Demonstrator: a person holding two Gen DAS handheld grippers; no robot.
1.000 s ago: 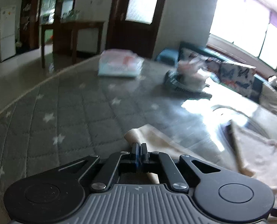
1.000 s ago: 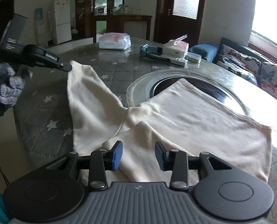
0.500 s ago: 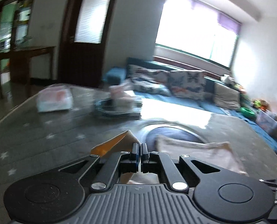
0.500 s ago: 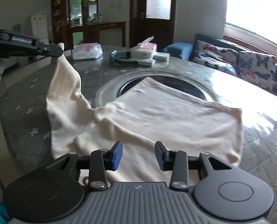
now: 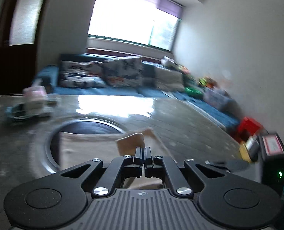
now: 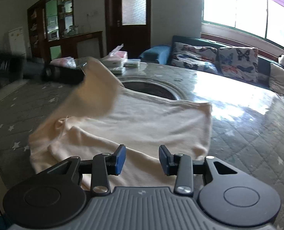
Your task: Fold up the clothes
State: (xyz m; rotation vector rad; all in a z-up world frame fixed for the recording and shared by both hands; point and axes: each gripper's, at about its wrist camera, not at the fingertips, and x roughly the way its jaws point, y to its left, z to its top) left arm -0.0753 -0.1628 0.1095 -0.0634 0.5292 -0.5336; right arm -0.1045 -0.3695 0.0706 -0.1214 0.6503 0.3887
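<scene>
My right gripper (image 6: 141, 160) hovers with fingers spread above the near hem of the cream garment (image 6: 142, 122) lying on the quilted table (image 6: 247, 134). Beyond, my left gripper (image 5: 143, 160), pressed together, pinches a sleeve (image 6: 96, 88) lifted over the garment.

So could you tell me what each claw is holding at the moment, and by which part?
The left claw is shut on the cream garment, pinching the end of its lifted sleeve. The right claw is open and holds nothing.
</scene>
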